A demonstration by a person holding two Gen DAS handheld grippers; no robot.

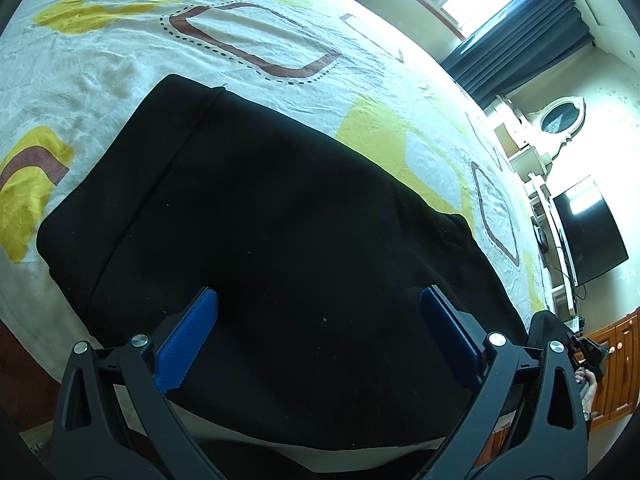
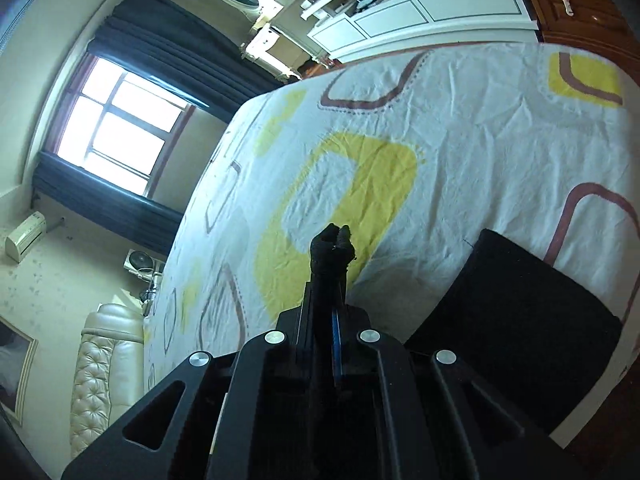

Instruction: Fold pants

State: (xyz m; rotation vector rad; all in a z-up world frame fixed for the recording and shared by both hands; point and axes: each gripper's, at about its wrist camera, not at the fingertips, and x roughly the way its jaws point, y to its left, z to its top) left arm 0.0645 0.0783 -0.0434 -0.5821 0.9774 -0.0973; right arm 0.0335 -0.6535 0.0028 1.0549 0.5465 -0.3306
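On wrinkly white bedsheet with yellow and brown rounded squares [image 1: 248, 40]: soft black cloth pants [image 1: 272, 240], folded into thick dark block, flat, smooth, seam line running down one side. Block lies near bed's close edge. Left gripper [image 1: 319, 334], black plastic with bumpy blue pads [image 1: 188, 344], spread wide apart above pants, holding nothing. Right gripper [image 2: 330, 268] pinched tight on small bunched bit of black cloth, lifted over yellow patch of sheet. Folded block beside it, toward bed's corner. Dark blue curtains [image 2: 168, 60] hang by bright window.
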